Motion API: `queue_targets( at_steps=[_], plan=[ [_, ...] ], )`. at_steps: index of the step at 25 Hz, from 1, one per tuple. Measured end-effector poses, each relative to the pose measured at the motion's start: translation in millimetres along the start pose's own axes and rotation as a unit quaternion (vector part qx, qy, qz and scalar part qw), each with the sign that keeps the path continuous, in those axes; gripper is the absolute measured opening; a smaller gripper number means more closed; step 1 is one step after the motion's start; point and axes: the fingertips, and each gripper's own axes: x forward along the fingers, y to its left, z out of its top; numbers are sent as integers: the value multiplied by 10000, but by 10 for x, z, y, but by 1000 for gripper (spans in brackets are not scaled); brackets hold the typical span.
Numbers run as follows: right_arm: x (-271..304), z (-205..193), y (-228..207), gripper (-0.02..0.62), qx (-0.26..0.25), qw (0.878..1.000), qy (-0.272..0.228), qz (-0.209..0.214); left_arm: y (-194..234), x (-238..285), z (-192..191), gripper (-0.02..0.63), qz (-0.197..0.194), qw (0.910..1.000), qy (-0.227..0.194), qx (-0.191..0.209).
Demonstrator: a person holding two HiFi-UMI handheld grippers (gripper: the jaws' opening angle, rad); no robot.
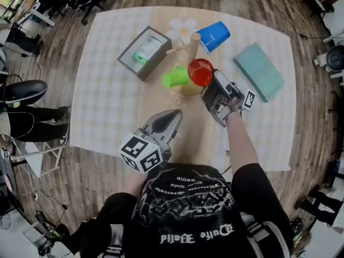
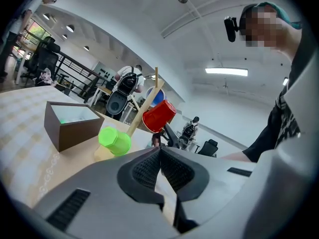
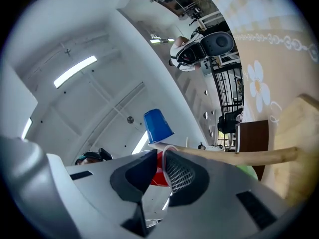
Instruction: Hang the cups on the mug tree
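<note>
Between the right gripper (image 3: 159,156) jaws sits the red cup (image 3: 158,177) rim

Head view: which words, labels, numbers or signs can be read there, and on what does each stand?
No text reads clearly.
Black shirt: white gothic lettering, upside down, not legible.
Blue cup: faint pale mark, too small to read.
Left gripper and right gripper cubes: black-and-white square markers, no words.

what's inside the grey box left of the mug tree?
Head view: a white insert lies in the box, with a small green item at one end. What the item is can't be told. Anything beneath the insert is covered.
</note>
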Motion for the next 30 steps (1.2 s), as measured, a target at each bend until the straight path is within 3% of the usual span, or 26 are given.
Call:
queue_targets(
  at_steps=[25,30],
  plan=[
    [-225,199,-337,32,-449,9914,-505,-1122,102,-65,-77,20,288,9995,53,-67],
    [-319,294,-451,37,-816,9784,-792,-1727,125,-93,-88,20,332,9994,41,-77]
  ],
)
